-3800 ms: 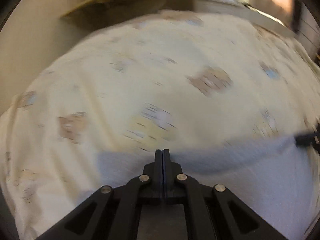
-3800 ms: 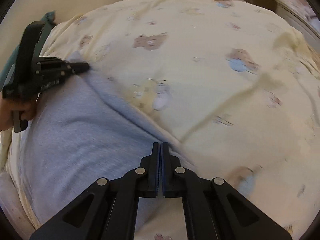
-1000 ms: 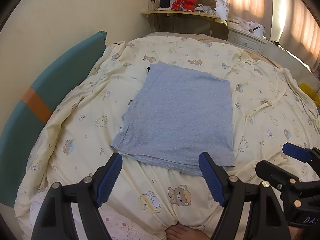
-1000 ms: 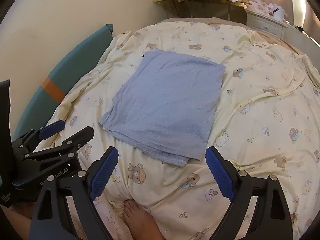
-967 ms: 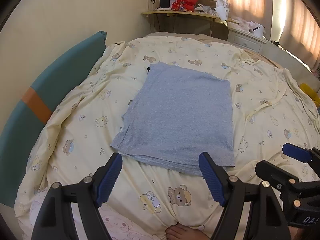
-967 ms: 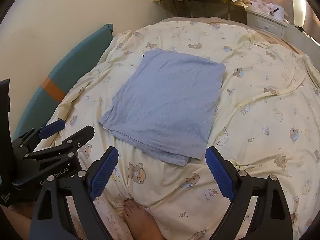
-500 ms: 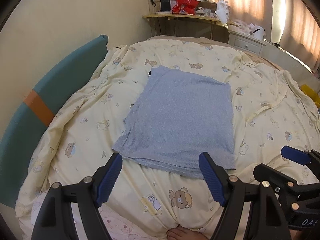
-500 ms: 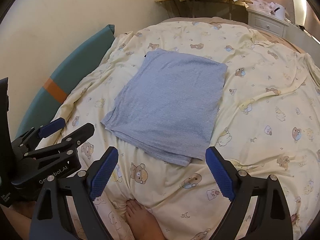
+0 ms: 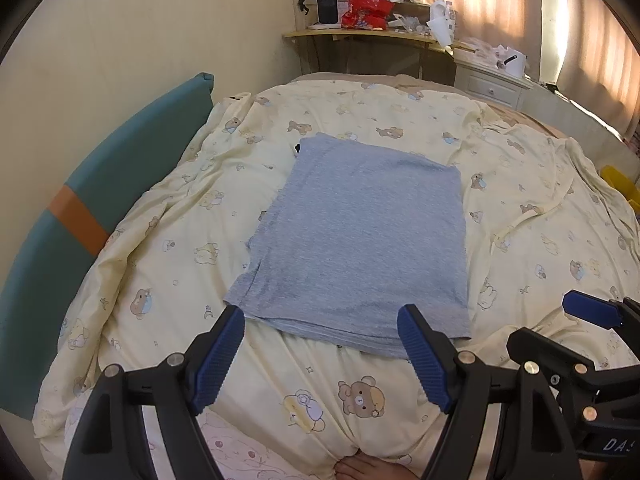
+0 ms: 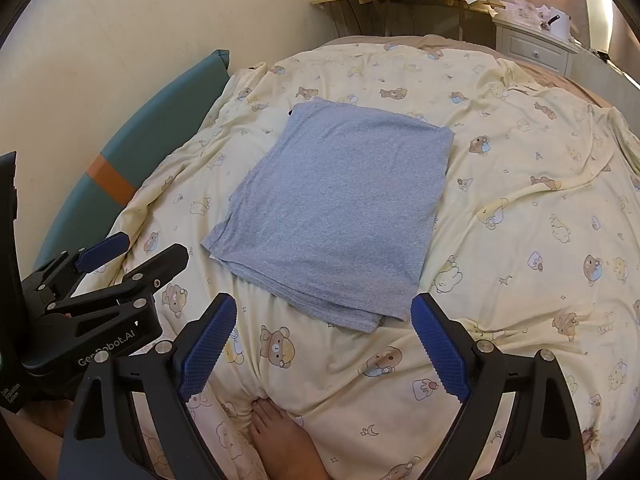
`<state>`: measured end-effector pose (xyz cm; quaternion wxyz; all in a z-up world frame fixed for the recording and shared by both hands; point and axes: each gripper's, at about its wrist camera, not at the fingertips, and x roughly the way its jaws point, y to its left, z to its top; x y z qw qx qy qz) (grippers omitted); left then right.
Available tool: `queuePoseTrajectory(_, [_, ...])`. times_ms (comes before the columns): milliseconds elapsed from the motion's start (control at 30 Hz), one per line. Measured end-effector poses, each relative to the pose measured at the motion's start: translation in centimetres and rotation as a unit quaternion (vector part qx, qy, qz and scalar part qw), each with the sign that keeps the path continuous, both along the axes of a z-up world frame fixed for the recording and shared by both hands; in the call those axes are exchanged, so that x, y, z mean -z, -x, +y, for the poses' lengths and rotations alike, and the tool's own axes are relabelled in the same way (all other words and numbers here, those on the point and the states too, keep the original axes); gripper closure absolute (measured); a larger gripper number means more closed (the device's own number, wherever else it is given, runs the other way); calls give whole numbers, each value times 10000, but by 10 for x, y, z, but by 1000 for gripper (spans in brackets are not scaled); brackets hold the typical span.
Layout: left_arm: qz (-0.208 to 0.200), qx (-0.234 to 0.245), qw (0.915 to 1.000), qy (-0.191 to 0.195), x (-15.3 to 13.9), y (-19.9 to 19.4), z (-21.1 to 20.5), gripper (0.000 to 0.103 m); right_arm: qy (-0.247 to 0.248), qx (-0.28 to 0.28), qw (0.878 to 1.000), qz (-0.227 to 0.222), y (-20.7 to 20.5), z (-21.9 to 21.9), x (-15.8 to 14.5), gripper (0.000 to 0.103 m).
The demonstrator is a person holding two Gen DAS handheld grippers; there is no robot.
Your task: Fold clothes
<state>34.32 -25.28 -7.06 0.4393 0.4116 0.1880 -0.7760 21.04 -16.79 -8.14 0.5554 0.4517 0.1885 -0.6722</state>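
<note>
Both black two-finger grippers, left (image 9: 320, 344) and right (image 10: 324, 336), hang spread wide and empty above the near edge of the folded grey knit garment (image 9: 360, 236), which lies flat mid-way across the yellow bear-print duvet (image 9: 520, 200).

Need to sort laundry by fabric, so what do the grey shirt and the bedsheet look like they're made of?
Grey shirt: probably cotton jersey knit, matte, with a heathered speckle and soft stacked edges. Bedsheet: likely thin woven cotton, matte, pale yellow bear print, fine creases.

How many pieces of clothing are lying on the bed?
1. A folded grey garment lies flat in the middle of the bear-print bedsheet, ahead of both open grippers. Others may lie out of view.
</note>
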Motion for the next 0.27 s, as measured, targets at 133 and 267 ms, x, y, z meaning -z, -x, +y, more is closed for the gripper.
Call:
queuePoseTrajectory(133, [6, 29, 10000, 40, -1, 2, 2, 23, 4, 4, 10000, -6, 1, 1, 0, 11])
queuePoseTrajectory(267, [121, 69, 9998, 166, -4, 3, 4, 23, 42, 8, 10000, -52, 2, 1, 0, 11])
